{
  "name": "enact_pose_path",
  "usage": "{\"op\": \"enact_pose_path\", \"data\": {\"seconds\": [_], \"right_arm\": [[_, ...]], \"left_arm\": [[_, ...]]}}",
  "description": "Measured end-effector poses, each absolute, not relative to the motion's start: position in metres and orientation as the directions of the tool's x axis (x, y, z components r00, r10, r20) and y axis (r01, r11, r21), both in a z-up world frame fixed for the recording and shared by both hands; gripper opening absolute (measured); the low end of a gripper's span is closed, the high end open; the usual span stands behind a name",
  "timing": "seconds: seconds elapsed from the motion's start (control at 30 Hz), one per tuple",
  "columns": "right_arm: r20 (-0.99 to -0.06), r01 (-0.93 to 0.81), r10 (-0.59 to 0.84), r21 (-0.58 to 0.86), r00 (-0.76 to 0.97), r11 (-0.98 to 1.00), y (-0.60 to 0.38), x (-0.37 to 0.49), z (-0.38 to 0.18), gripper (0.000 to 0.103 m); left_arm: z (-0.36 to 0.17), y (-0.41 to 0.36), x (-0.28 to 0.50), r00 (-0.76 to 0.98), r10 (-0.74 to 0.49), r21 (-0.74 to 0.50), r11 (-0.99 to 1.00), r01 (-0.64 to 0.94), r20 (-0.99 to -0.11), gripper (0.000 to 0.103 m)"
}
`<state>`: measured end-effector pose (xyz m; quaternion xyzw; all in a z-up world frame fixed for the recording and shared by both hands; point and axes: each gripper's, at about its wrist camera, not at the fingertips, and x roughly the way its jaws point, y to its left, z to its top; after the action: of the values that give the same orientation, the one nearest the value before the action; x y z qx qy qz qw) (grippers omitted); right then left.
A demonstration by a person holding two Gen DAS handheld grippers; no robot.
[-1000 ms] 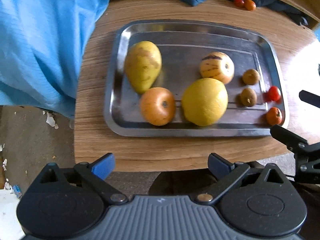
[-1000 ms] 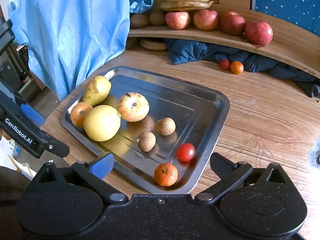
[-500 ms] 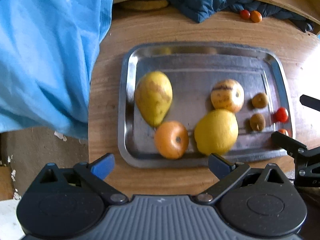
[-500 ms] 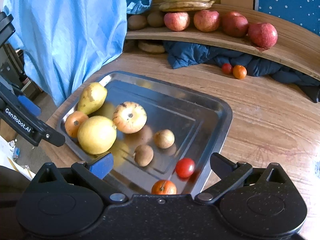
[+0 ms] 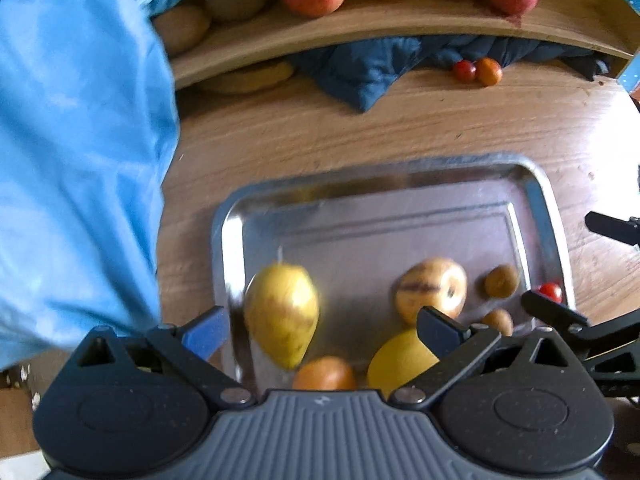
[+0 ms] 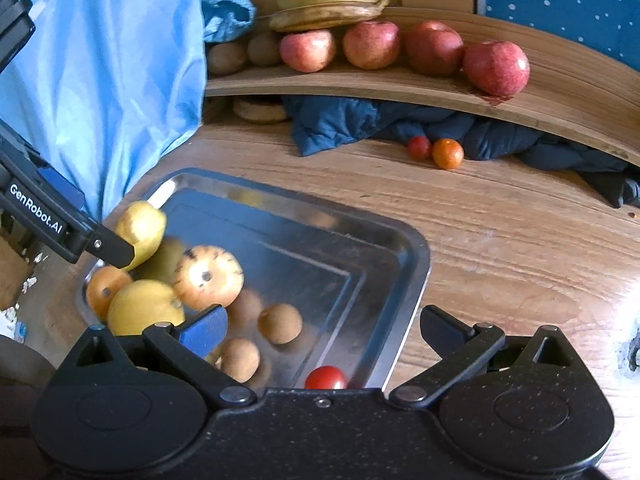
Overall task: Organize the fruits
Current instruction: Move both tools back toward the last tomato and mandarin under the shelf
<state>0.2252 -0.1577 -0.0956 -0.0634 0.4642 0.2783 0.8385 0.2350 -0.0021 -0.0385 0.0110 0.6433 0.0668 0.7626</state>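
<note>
A metal tray (image 5: 384, 164) on the wooden table holds a yellow pear (image 5: 282, 312), a striped round fruit (image 5: 430, 288), a big yellow fruit (image 5: 400, 356), an orange fruit (image 5: 324, 372), two small brown fruits (image 5: 500, 280) and a cherry tomato (image 5: 551, 290). My left gripper (image 5: 320, 330) hangs open over the tray's near left part, the pear between its fingers but untouched. My right gripper (image 6: 322, 328) is open above the tray's (image 6: 420, 248) near corner, with the brown fruits (image 6: 280, 322) and tomato (image 6: 326, 378) just ahead. The view is blurred.
A curved wooden shelf (image 6: 560, 92) at the back carries apples (image 6: 372, 44) and bananas (image 6: 332, 4). A tomato (image 6: 419, 147) and a small orange (image 6: 448, 153) lie by a dark blue cloth (image 6: 360, 120). A light blue sheet (image 6: 100, 80) hangs at the left.
Both grippers have moved forward over the tray, so the fruit sits lower and closer in each view. The small orange at the tray's front has slipped out of sight.
</note>
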Motion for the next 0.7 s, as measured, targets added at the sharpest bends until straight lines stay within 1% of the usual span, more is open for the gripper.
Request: {"op": "enact_pose_path", "data": {"seconds": [0.33, 0.7], "right_arm": [[-0.821, -0.462, 0.356, 0.129, 0.447, 0.878, -0.161, 0.245, -0.099, 0.102], [-0.827, -0.392, 0.305, 0.114, 0.472, 0.913, -0.165, 0.265, -0.105, 0.102]], "left_arm": [[-0.048, -0.012, 0.272, 0.201, 0.062, 0.053, 0.997, -0.047, -0.978, 0.102], [-0.062, -0.024, 0.300, 0.188, 0.029, 0.028, 1.000, -0.008, -0.982, 0.102]]}}
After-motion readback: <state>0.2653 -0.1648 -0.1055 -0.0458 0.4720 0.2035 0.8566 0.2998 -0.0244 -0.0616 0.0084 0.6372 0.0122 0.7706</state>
